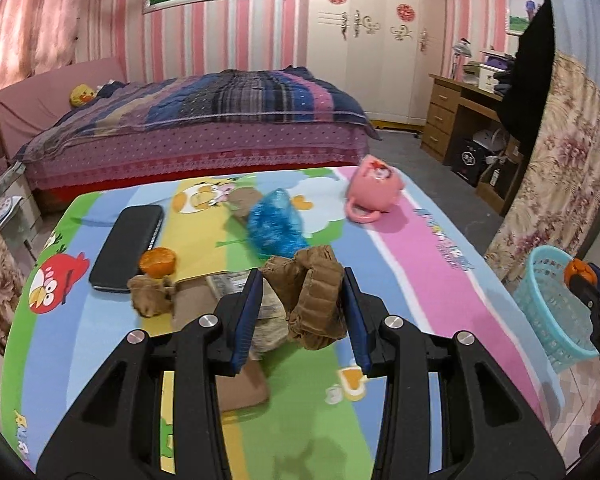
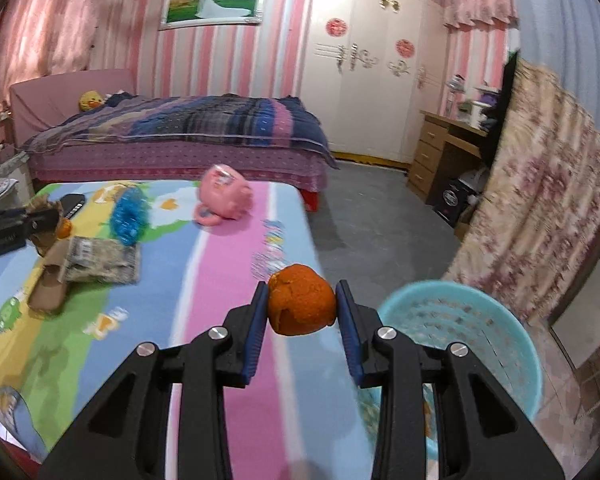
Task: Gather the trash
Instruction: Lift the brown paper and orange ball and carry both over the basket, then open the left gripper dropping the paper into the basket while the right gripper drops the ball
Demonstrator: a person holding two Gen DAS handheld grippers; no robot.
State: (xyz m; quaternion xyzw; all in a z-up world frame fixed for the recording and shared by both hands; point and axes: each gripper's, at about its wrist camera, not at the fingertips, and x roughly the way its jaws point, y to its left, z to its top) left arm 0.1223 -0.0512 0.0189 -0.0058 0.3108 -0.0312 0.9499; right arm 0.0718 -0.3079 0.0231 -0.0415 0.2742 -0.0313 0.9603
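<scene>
The right gripper (image 2: 302,306) clamps a round orange peel (image 2: 302,305), with the pale blue plastic mesh basket (image 2: 500,344) just right, below it. The left gripper (image 1: 303,292) grips crumpled brown cardboard (image 1: 314,300) over the cartoon-print desk (image 1: 420,264), farther from that basket

Orange peel (image 2: 302,300), turquoise basket (image 2: 496,328), pink mug (image 1: 374,188), crinkled blue wrapper (image 1: 274,222), rainbow-striped cartoon tablecloth (image 1: 420,264).

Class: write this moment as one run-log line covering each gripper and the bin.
left gripper: shut on crumpled cardboard | right gripper: shut on orange peel | blue basket: beside table, right
</scene>
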